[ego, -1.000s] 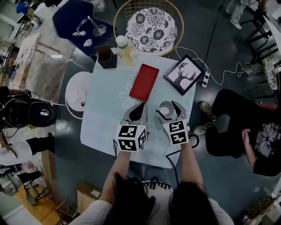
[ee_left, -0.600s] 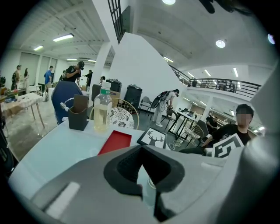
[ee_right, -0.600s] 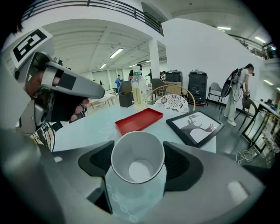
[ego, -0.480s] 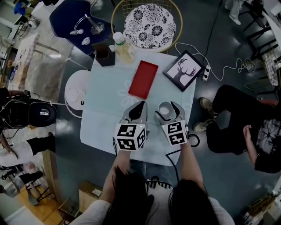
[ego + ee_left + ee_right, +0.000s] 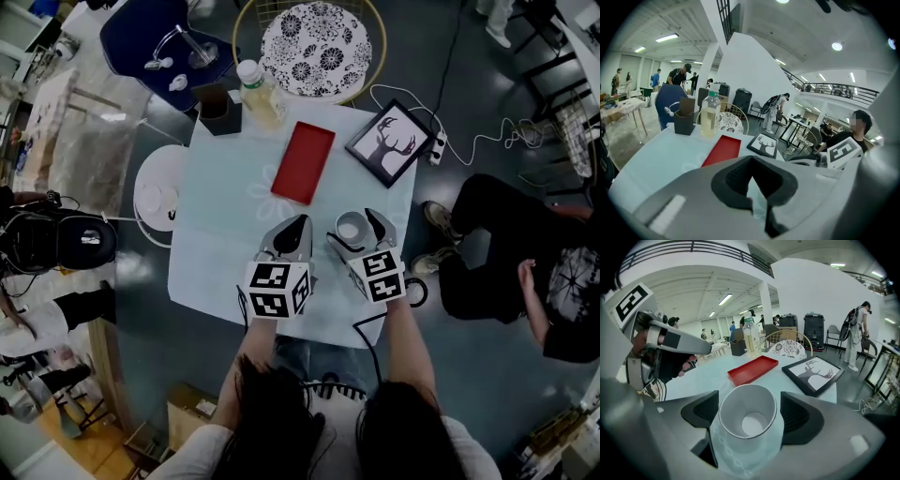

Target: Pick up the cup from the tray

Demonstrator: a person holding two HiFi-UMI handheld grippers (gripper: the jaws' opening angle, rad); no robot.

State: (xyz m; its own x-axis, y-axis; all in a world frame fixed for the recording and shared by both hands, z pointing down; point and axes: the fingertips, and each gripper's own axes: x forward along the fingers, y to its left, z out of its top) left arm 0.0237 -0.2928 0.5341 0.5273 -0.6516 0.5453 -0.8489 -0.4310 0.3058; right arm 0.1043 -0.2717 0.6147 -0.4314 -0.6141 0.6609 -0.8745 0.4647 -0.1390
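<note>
1. Here we are with the cup (image 5: 351,228) upright and, by the look of it, resting on the pale table (image 5: 220,234). It is close in front of us and well apart from the red tray (image 5: 304,161), which lies bare further out
2. So the lift off the tray looks done, and we judge the step in hand to be the letting-go
3. Our right gripper (image 5: 750,412) has the cup between its jaws, and those jaws have just been opening. The dark pads (image 5: 800,414) stand off the cup wall on both sides with a sliver of gap each way, so nothing is pinched
4. Our left gripper (image 5: 298,225) hangs just beside the right one, over the table. Its fingers are pressed together with nothing between them, and it takes no part in this
5. Next call, as we read it, is to draw the right gripper straight back along its own line with the jaws wide. That way neither pad clips the rim, because the cup looks light and a nudge could tip it
6. If the cup is wanted in the air again, we would close evenly on the wall below the rim before raising
</note>
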